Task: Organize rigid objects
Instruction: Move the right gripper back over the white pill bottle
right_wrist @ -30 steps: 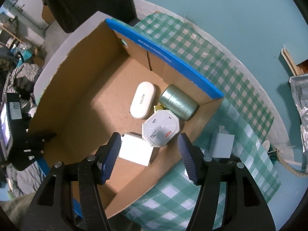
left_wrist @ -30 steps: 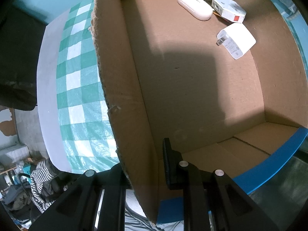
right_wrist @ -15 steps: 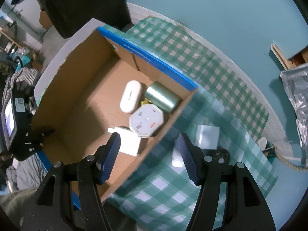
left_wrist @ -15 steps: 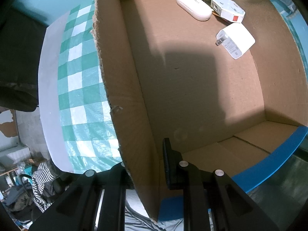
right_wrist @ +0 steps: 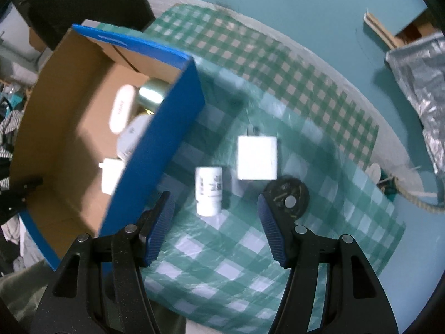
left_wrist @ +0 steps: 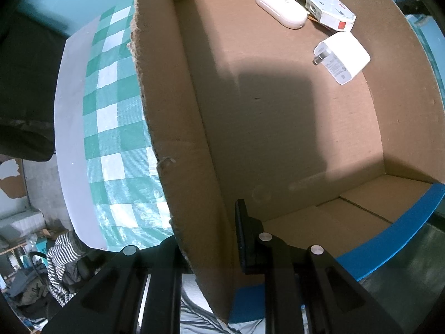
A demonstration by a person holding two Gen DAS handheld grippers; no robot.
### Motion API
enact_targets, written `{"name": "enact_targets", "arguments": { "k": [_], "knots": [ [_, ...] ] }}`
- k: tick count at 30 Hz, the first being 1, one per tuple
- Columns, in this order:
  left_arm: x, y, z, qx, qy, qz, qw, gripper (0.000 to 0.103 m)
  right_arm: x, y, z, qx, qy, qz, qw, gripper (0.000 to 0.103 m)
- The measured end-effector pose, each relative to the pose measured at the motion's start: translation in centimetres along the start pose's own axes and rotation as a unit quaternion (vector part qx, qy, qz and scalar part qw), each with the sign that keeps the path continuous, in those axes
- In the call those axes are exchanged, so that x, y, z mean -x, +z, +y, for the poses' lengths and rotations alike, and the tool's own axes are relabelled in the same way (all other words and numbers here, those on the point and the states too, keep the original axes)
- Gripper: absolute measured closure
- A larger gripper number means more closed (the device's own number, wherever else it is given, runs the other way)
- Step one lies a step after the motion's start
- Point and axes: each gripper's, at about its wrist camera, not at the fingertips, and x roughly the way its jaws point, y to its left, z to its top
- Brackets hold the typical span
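Your left claw (left_wrist: 208, 239) pinches the brown cardboard box (left_wrist: 172, 128) wall, steadying it; your right claw (right_wrist: 215, 222), spread, lines up on the white cylindrical bottle (right_wrist: 209, 190).

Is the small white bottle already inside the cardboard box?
No, the white bottle lies on the checked cloth outside the box.

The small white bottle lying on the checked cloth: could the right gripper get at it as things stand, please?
Probably yes: the right gripper is open, the white bottle lies just ahead between its fingers, and nothing lies between them.
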Motion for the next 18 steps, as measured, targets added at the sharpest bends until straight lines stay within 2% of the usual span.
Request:
{"name": "enact_targets", "arguments": {
  "k": [15,18],
  "knots": [
    [0.1,-0.1,0.8,0.008,0.001,0.003,1.0000,0.086,-5.7,-0.1,0.1,0.001,0.019,0.031,0.999,0.040],
    [0.1,-0.1,0.8,0.008,0.002,0.002,1.0000,0.086,-6.5,0.3,0.1,-0.005,0.021,0.035,0.999,0.047]
  ]
}}
